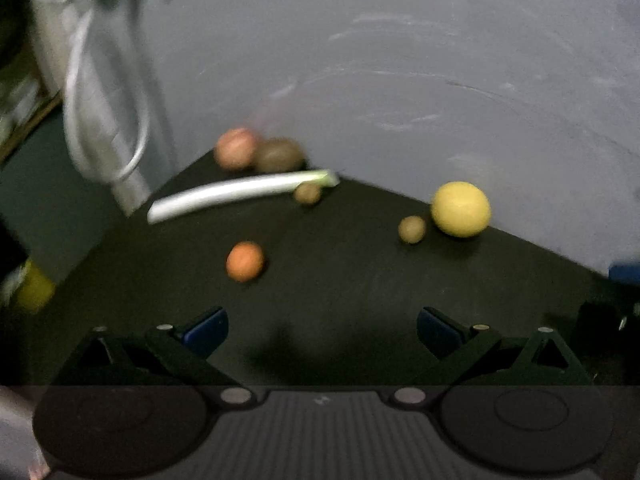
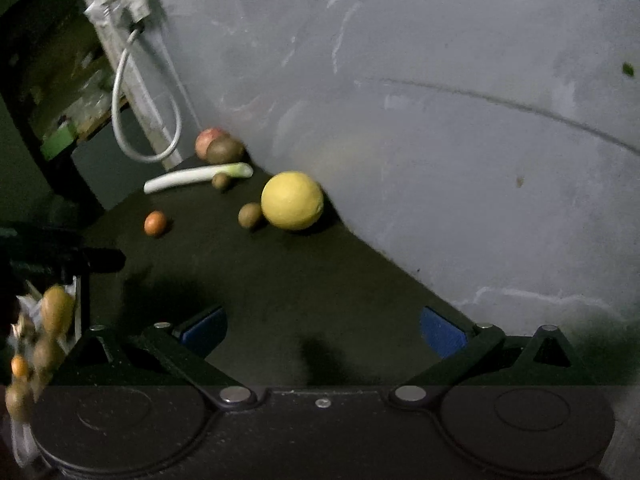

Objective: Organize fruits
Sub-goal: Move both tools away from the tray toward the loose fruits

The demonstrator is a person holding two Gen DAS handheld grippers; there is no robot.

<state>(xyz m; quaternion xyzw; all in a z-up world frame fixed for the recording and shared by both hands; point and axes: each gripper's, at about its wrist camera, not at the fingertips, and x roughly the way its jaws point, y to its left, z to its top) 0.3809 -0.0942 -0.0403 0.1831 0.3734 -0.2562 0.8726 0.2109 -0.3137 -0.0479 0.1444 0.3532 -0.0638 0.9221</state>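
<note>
On a dark tabletop [image 1: 340, 280] lie a small orange fruit [image 1: 245, 261] [image 2: 155, 223], a large yellow round fruit [image 1: 461, 209] [image 2: 292, 201], a small brown kiwi [image 1: 412, 229] [image 2: 250, 215] beside it, another kiwi [image 1: 307, 193] [image 2: 220, 180] by a leek [image 1: 240, 194] [image 2: 196, 176], and a pink apple [image 1: 235, 148] [image 2: 208, 140] with a brown fruit [image 1: 279, 155] [image 2: 225, 149] at the far corner. My left gripper [image 1: 322, 334] is open and empty, short of the orange fruit. My right gripper [image 2: 323, 330] is open and empty, well short of the yellow fruit.
A grey wall [image 2: 440, 120] runs behind the table on the right. A white cable [image 2: 120, 112] hangs at the far left corner. Several fruits in a container [image 2: 36, 344] sit at the left edge of the right wrist view. A blue object [image 1: 626, 274] sits at the right.
</note>
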